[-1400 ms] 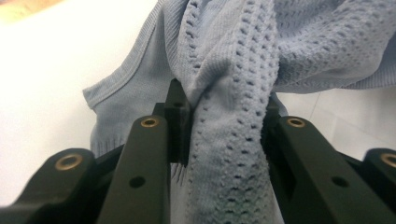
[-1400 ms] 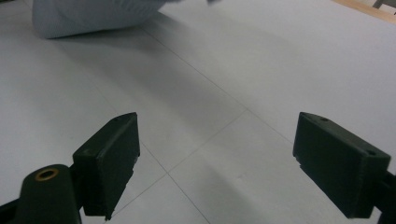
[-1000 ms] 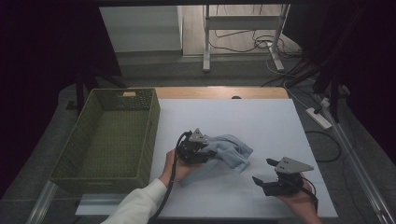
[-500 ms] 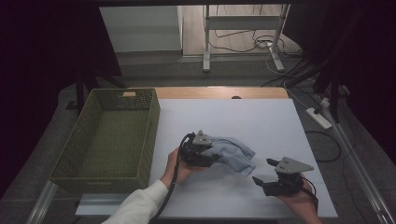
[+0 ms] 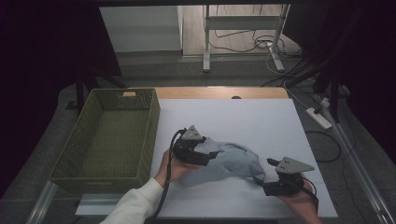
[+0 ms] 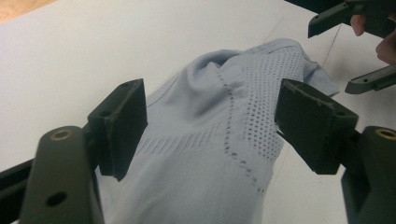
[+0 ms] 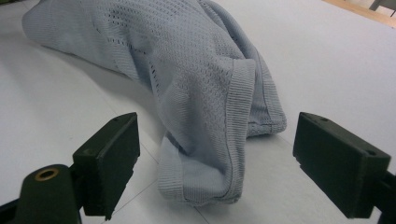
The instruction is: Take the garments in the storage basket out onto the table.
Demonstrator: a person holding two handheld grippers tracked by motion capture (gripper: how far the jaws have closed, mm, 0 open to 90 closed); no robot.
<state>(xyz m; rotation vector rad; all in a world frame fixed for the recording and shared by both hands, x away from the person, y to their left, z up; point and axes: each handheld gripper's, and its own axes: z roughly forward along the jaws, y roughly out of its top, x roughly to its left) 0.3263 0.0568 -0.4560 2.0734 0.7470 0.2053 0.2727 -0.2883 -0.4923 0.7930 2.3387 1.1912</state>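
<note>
A light blue knitted garment [image 5: 233,158] lies crumpled on the white table [image 5: 243,116]. My left gripper [image 5: 205,156] hovers over the garment's left end. Its jaws have just been opening. In the left gripper view the garment [image 6: 219,140] lies between and below the spread pads of the left gripper [image 6: 210,126], which do not press on it. My right gripper [image 5: 267,175] stands open at the garment's right end. In the right gripper view the ribbed hem [image 7: 233,140] lies between the wide jaws of the right gripper [image 7: 215,163], untouched.
A green woven basket [image 5: 152,126] stands at the table's left edge. Bare white tabletop stretches behind and to the right of the garment. The table's wooden far edge [image 5: 219,92] lies beyond. Cables and a power strip [image 5: 318,117] lie on the floor at the right.
The left gripper's jaws have opened off the garment and the hand has lifted slightly. The garment now lies flatter and reaches further toward the right gripper, which has stayed put.
</note>
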